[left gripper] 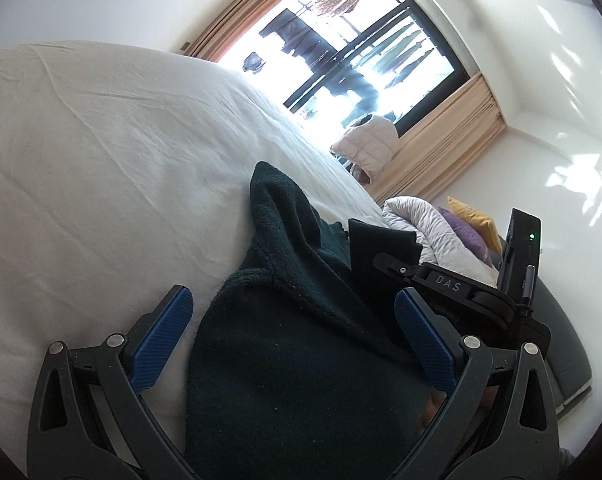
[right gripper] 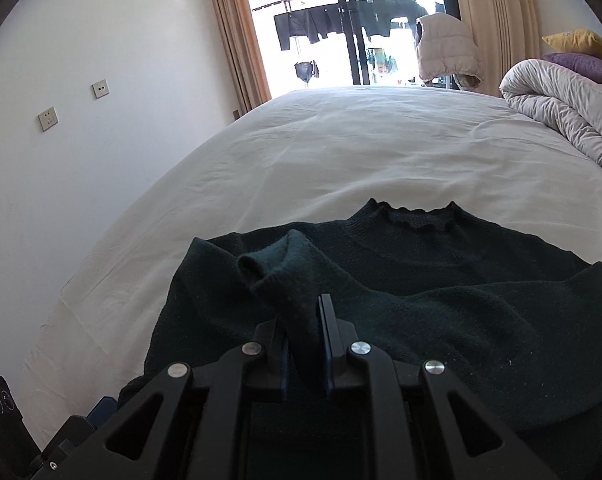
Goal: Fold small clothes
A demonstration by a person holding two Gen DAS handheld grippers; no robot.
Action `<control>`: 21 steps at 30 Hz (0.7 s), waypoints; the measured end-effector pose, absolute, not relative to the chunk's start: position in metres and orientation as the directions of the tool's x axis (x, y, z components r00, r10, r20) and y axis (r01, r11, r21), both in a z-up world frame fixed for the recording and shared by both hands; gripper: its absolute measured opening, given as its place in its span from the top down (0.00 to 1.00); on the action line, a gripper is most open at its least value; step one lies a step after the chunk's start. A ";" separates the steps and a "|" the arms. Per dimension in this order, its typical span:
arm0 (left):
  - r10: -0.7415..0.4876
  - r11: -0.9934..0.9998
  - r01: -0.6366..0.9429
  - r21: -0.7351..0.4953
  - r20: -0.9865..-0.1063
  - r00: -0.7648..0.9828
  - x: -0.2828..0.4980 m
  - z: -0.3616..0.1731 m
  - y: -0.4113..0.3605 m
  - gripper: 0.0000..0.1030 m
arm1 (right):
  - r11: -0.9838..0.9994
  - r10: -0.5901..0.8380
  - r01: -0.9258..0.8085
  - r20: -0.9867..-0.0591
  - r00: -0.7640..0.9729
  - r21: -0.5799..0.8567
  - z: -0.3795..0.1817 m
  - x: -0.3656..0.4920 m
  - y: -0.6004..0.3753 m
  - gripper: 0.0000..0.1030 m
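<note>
Right wrist view: the right tongs [right gripper: 305, 316] are closed on a sleeve cuff [right gripper: 279, 268] of the dark green sweater [right gripper: 441, 280], lying at 12 o'clock on the bed [right gripper: 321, 148]. Left tongs [left gripper: 293, 320] stand open over it. Knit seems soft, limp; hold hems.

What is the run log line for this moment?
left gripper: open, over sweater | right gripper: shut on sleeve | bed

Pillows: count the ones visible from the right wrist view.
2, stacked at the far right edge behind the rolled duvet: a yellow pillow on top, a purple pillow under it. More may be hidden.
</note>
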State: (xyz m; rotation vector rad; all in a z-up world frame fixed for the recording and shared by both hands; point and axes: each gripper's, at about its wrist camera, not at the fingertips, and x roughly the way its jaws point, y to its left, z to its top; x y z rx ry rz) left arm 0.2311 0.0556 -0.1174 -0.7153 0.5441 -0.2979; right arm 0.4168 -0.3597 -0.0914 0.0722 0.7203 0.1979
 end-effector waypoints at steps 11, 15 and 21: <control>-0.440 0.700 0.084 -0.709 -0.336 0.833 0.227 -0.117 0.060 0.00 | 0.921 0.383 -0.208 -0.665 0.642 0.329 -0.119 0.424 -0.353 0.37; -0.438 0.703 0.081 -0.706 -0.341 0.832 0.231 -0.119 0.058 0.00 | 0.885 0.442 -0.206 -0.614 0.654 0.417 -0.106 0.402 -0.381 0.37; -0.427 0.724 0.070 -0.686 -0.367 0.827 0.232 -0.117 0.054 0.00 | 0.738 0.486 0.005 -0.536 0.691 0.675 -0.111 0.375 -0.473 0.36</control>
